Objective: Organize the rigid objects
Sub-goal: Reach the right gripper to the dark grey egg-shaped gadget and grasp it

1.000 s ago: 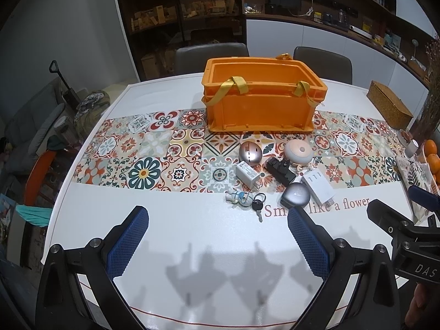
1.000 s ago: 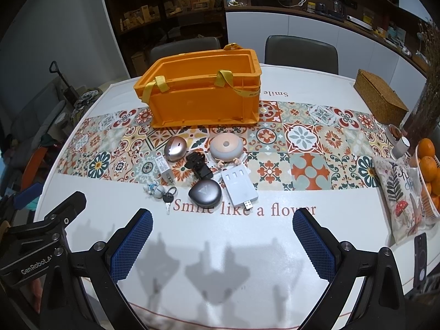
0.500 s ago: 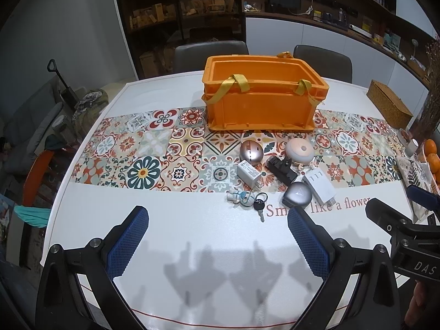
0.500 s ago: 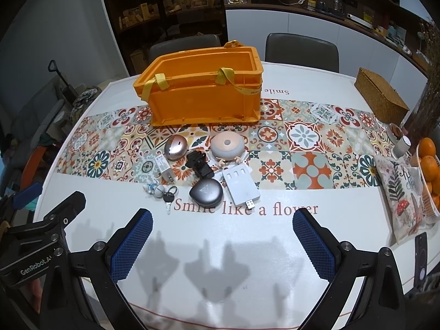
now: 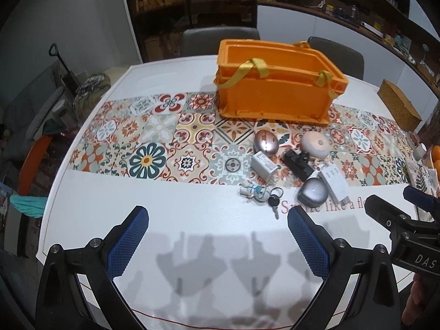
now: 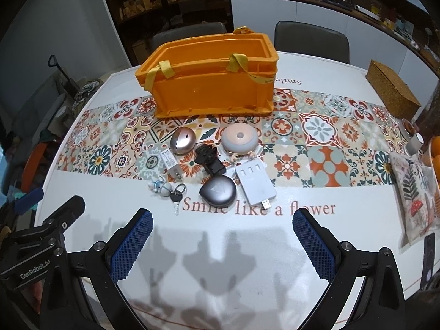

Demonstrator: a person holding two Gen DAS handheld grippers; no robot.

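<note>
While both tongs, left gripper [image 5: 217, 236] and right gripper [image 6: 221, 236], gape empty, we should straddle the grey case [image 6: 218, 191] just ahead squarely

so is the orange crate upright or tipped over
Upright: the orange crate sits flat on its base on the table runner, open top facing up, strap handles draped over its rim.
</note>
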